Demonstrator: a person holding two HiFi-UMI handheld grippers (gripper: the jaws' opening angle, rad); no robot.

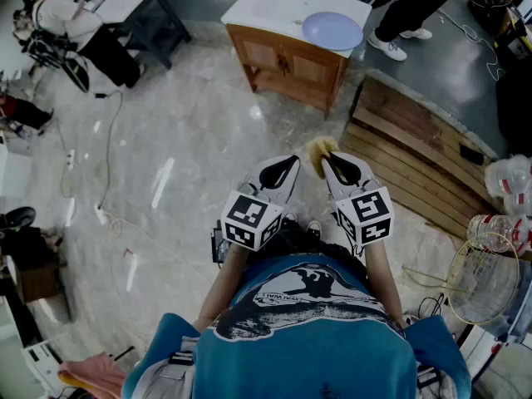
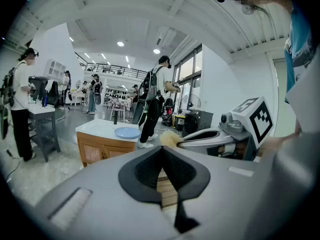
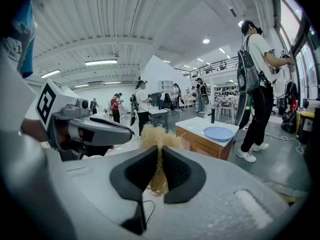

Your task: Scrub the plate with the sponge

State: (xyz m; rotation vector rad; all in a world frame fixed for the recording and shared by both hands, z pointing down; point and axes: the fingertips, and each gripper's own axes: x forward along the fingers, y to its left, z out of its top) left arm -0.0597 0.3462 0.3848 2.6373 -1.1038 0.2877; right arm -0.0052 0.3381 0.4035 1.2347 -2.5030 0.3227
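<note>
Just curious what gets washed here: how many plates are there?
1. A blue plate lies on the white countertop of the wooden cabinet, near its right end in the head view. More could be hidden elsewhere in the room.

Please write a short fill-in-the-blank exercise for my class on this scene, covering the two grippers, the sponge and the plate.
1. The right gripper is shut on the sponge, while the left gripper, its jaws closed, holds ____.
2. The colour of the plate is ____.
3. The plate lies on a white countertop, and the cabinet under it is made of ____.

Missing words: nothing; blue; wood.
</note>
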